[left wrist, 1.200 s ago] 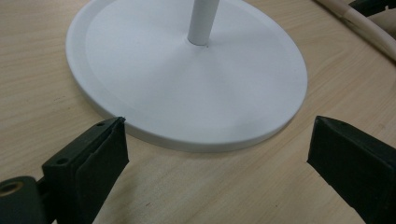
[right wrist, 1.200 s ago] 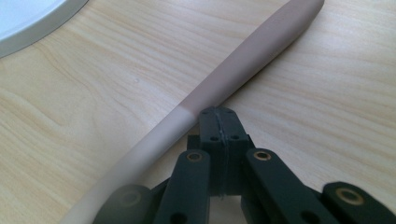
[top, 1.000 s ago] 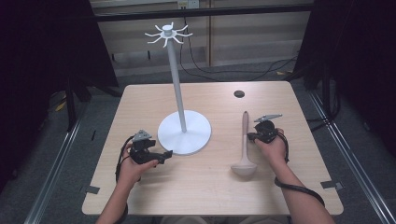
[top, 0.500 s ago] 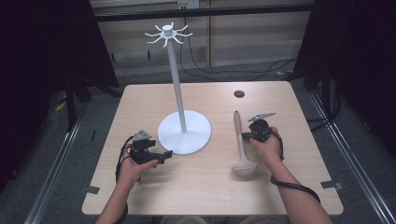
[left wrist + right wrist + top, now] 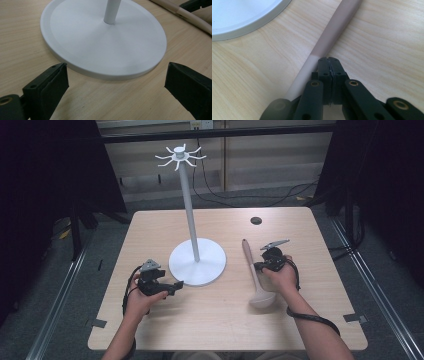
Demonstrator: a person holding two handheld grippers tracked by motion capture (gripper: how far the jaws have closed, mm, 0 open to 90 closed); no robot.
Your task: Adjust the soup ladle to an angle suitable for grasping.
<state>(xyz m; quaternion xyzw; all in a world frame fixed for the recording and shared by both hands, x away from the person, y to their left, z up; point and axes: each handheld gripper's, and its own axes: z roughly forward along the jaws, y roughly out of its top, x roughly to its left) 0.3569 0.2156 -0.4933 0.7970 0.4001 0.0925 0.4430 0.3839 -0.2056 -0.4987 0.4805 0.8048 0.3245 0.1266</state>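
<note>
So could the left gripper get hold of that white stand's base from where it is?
Probably yes: the left gripper is open, its jaws spread either side of the white base edge, with bare table between and nothing blocking.

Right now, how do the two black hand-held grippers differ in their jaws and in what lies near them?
The left gripper has its jaws wide apart, while the right gripper has its jaws pressed together. The left gripper faces the rim of the white round stand base and holds nothing; the right gripper's tips lie against the handle of the beige ladle. Both rest low over the light wooden table.
</note>
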